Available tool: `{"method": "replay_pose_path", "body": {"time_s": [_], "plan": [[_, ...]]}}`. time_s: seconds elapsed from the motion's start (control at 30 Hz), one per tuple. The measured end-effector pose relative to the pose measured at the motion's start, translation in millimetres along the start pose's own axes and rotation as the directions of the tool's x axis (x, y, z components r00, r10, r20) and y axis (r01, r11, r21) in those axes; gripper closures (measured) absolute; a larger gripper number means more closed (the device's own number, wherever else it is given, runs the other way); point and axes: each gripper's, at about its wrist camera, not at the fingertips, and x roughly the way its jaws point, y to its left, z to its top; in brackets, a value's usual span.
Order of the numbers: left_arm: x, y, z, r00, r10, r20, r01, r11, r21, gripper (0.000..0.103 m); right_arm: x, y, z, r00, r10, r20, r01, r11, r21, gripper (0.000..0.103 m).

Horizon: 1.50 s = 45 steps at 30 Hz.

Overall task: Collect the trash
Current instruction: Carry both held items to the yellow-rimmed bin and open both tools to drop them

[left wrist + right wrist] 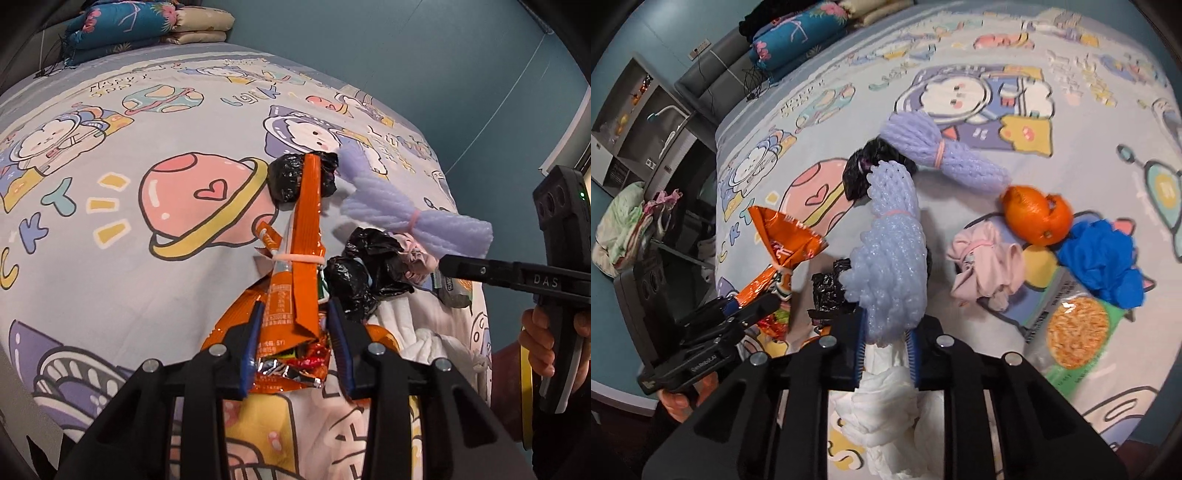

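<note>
The orange foil snack wrapper bundle tied with a pale band point(295, 254) is pinched at its lower end between the blue pads of the left hand-held gripper point(295, 347), its long end pointing away over the bed. The pale lilac foam net sleeve bound with a pink band point(886, 254) is clamped at its base between the nearly closed pads of the right hand-held gripper point(886, 350), standing up from them. Beneath both lie crumpled white tissue point(882, 413) and black plastic bags point(369, 266) on the cartoon-printed bed sheet point(110, 236).
</note>
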Motion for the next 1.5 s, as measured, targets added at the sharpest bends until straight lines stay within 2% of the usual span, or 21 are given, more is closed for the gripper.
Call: {"method": "replay_pose_path", "body": {"time_s": [0.37, 0.53, 0.63, 0.77, 1.03, 1.27, 1.5], "plan": [[-36, -13, -8, 0.998, 0.006, 0.060, -0.008, 0.999, 0.035, 0.071, -45, -12, -34, 0.998, 0.011, 0.066, -0.013, 0.999, 0.029, 0.086], [-57, -22, -14, 0.995, 0.013, 0.099, -0.017, 0.999, 0.041, 0.071, -78, -16, -63, 0.995, 0.019, 0.099, -0.023, 0.999, 0.032, 0.086], [-65, -33, -18, 0.992, 0.046, 0.115, -0.053, 0.997, 0.057, 0.071, -97, -24, -80, 0.993, 0.019, 0.116, -0.025, 0.999, 0.047, 0.086], [-74, -52, -19, 0.991, 0.045, 0.126, -0.056, 0.994, 0.089, 0.071, -126, -36, -105, 0.988, 0.007, 0.155, -0.018, 0.997, 0.073, 0.086], [-93, -119, -29, 0.989, -0.022, 0.145, -0.006, 0.982, 0.191, 0.071, -182, -67, -145, 0.967, -0.081, 0.242, 0.044, 0.987, 0.157, 0.086], [-97, -171, -43, 0.991, -0.082, 0.106, 0.051, 0.962, 0.268, 0.071, -214, -95, -171, 0.943, -0.148, 0.299, 0.074, 0.967, 0.244, 0.086], [-99, -219, -54, 0.989, -0.136, 0.065, 0.107, 0.935, 0.337, 0.071, -242, -108, -191, 0.921, -0.222, 0.321, 0.126, 0.947, 0.294, 0.086]]}}
